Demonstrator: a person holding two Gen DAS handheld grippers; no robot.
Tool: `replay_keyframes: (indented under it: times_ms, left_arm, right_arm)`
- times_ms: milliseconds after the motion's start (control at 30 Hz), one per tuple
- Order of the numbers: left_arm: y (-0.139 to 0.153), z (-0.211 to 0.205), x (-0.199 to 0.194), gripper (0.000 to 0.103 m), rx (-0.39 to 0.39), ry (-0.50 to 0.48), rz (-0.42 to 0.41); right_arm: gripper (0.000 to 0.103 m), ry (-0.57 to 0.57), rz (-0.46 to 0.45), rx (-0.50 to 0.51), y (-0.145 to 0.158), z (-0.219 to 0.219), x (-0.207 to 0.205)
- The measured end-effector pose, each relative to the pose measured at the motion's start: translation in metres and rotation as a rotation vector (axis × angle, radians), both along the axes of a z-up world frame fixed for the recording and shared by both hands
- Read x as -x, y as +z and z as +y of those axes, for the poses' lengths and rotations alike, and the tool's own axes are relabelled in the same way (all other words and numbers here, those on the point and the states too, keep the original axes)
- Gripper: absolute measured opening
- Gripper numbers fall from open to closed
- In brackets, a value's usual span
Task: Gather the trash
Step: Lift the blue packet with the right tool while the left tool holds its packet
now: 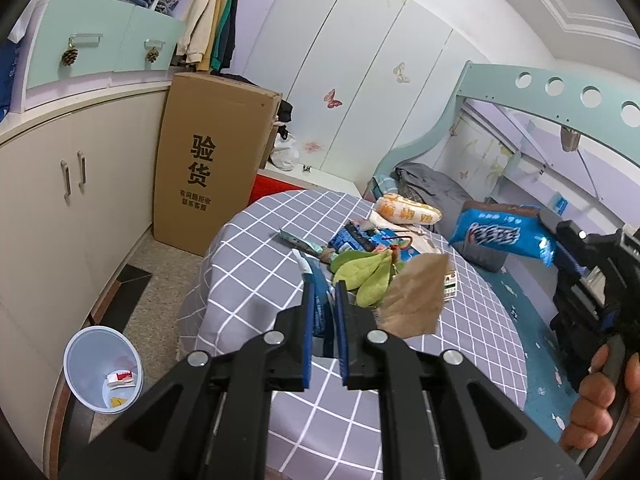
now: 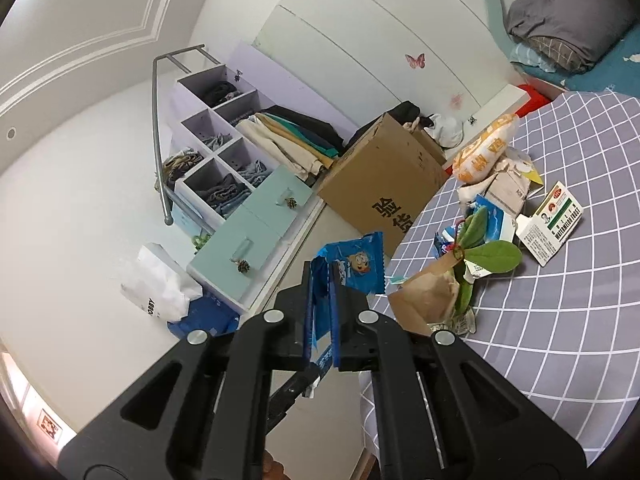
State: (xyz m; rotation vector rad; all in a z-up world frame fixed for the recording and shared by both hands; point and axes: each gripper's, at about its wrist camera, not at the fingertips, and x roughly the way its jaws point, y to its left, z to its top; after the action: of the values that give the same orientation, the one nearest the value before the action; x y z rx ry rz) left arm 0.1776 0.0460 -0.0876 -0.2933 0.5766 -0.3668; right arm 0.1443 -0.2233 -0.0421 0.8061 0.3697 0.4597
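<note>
White bin (image 1: 80, 344) on floor holds red-white carton (image 1: 120, 378), yellow scrap (image 1: 117, 402).

glossy plastic snack wrapper (image 2: 352, 266), matt cardboard box (image 2: 384, 184)

Grey bedspread (image 1: 256, 280) showing a white grid; blue snack bag (image 1: 504, 240) carrying white lettering; green leaves (image 1: 366, 272) lying beside brown paper (image 1: 416, 300); pale blue bin (image 1: 100, 368); tan carton (image 1: 212, 152) bearing black characters.

Left hand-held gripper (image 1: 322, 292) and right hand-held gripper (image 2: 320, 276), jaws clamped
</note>
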Motion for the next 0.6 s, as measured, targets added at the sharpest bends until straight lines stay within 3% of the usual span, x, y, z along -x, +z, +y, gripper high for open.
replay_keyframes:
  times_ms: [167,367,467,600]
  left_arm:
    - [-0.003,-0.018,-0.004,0.01,0.012,-0.043,0.008]
    - [-0.006,-0.067,-0.011,0.01,0.036,-0.152,0.012]
    - [-0.014,-0.101,-0.017,0.01,-0.01,-0.216,0.044]
    - [-0.045,-0.14,-0.023,0.01,-0.096,-0.279,0.148]
  right_arm:
    - [0.007,-0.002,0.057,-0.005,-0.02,-0.004,0.0]
    - [0.007,-0.032,0.109,-0.006,-0.041,-0.022,0.007]
    - [0.007,-0.049,0.121,-0.021,-0.049,-0.035,0.01]
    - [0.007,-0.064,0.11,-0.049,-0.054,-0.051,0.012]
